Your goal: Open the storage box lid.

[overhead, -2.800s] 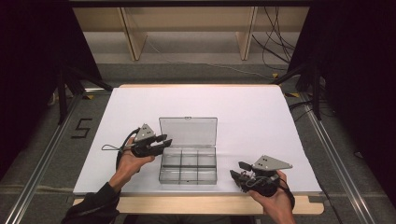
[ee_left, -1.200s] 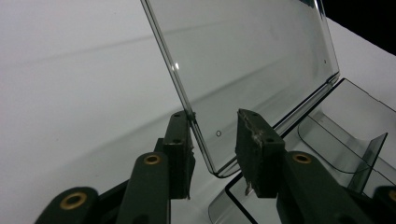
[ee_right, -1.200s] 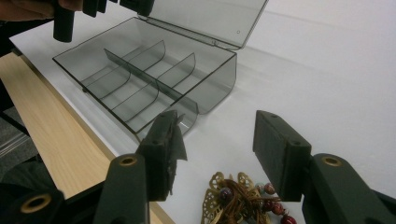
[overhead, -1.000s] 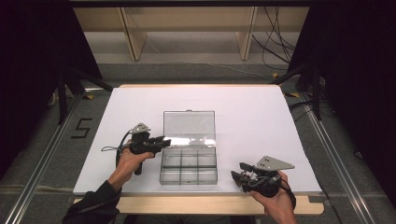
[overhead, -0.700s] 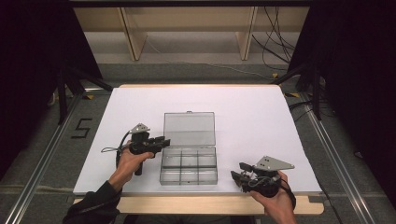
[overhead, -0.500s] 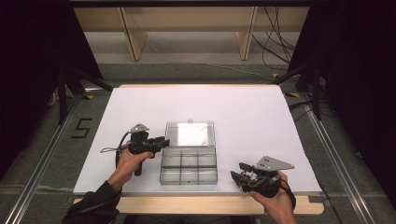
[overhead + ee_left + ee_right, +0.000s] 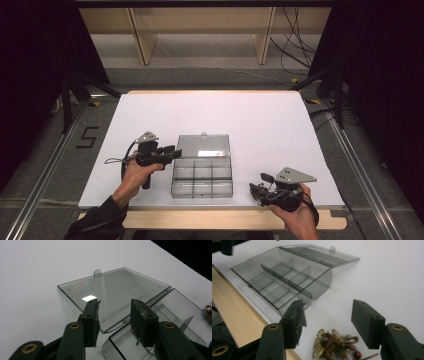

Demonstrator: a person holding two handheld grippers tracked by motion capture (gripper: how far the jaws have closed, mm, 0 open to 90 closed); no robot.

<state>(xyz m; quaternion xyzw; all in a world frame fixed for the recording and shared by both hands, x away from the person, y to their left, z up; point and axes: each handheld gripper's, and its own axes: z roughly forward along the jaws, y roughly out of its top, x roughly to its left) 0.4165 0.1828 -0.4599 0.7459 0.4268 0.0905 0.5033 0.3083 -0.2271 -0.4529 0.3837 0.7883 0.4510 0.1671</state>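
A clear plastic compartment box [image 7: 202, 180] sits at the near middle of the white table, its lid [image 7: 203, 146] swung back and lying flat behind it. My left gripper [image 7: 175, 151] hovers at the box's left side; its jaws have just been opening and nothing is between them. In the left gripper view the gripper [image 7: 115, 302] points over the lid [image 7: 117, 287]. My right gripper [image 7: 255, 189] rests near the front edge, right of the box. Its jaws have also just been opening. They [image 7: 328, 306] stand apart over a beaded gold ornament [image 7: 334, 345] on the table without pressing on it.
The box's divided compartments [image 7: 282, 282] look bare. The wooden front edge [image 7: 210, 219] of the table lies just below the box and my right hand. White tabletop [image 7: 225, 112] stretches out behind the box, with dark curtains at both sides.
The lid has dropped from nearly upright to flat on the table behind the box. Both hands have kept roughly where they were.
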